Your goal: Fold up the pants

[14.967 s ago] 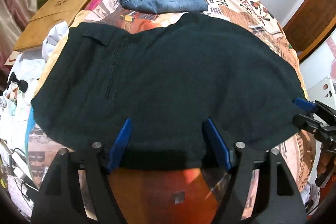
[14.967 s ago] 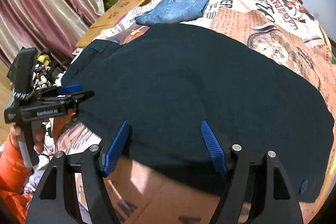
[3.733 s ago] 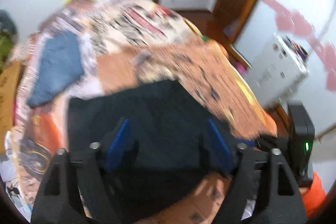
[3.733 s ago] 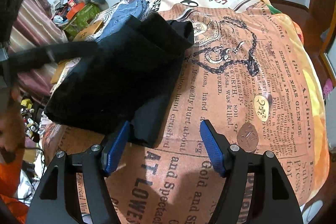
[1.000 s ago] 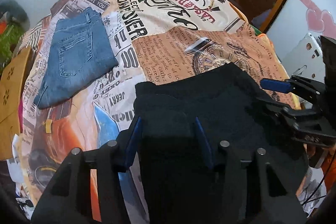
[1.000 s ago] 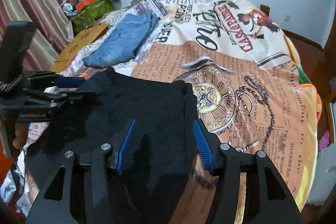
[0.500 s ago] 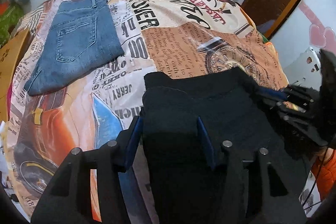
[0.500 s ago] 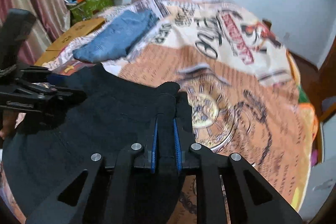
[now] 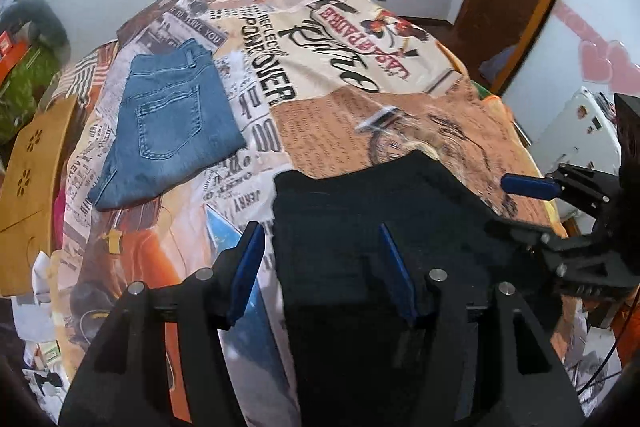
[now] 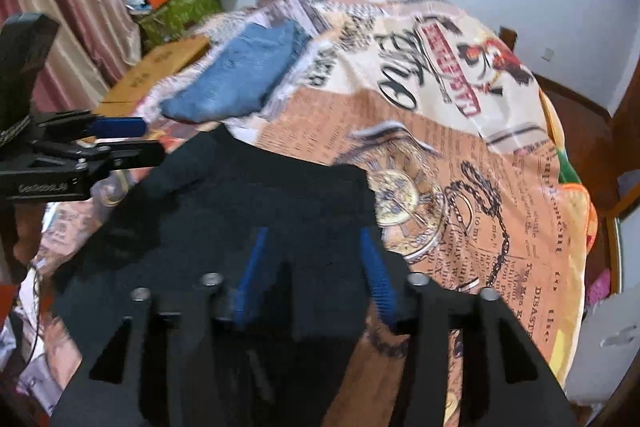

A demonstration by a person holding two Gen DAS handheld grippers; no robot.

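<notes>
You have one pair of black pants (image 9: 368,227) folded into a thick dark block on the bed (image 9: 340,107), its long axis running from you toward the far wall. One folded pair of jeans (image 9: 172,123) lies apart, far left. Your left gripper (image 9: 320,267) and right gripper (image 10: 314,267) both hover with jaws released over the black cloth.

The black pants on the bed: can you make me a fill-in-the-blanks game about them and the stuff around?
1. The black pants lie on a bedspread printed like old ____.
2. The folded pair of jeans farther back is colored ____.
3. The left gripper has its jaws ____.
4. The right gripper hovers over the ____ pants.

Missing words: newspapers; blue; open; black
</notes>
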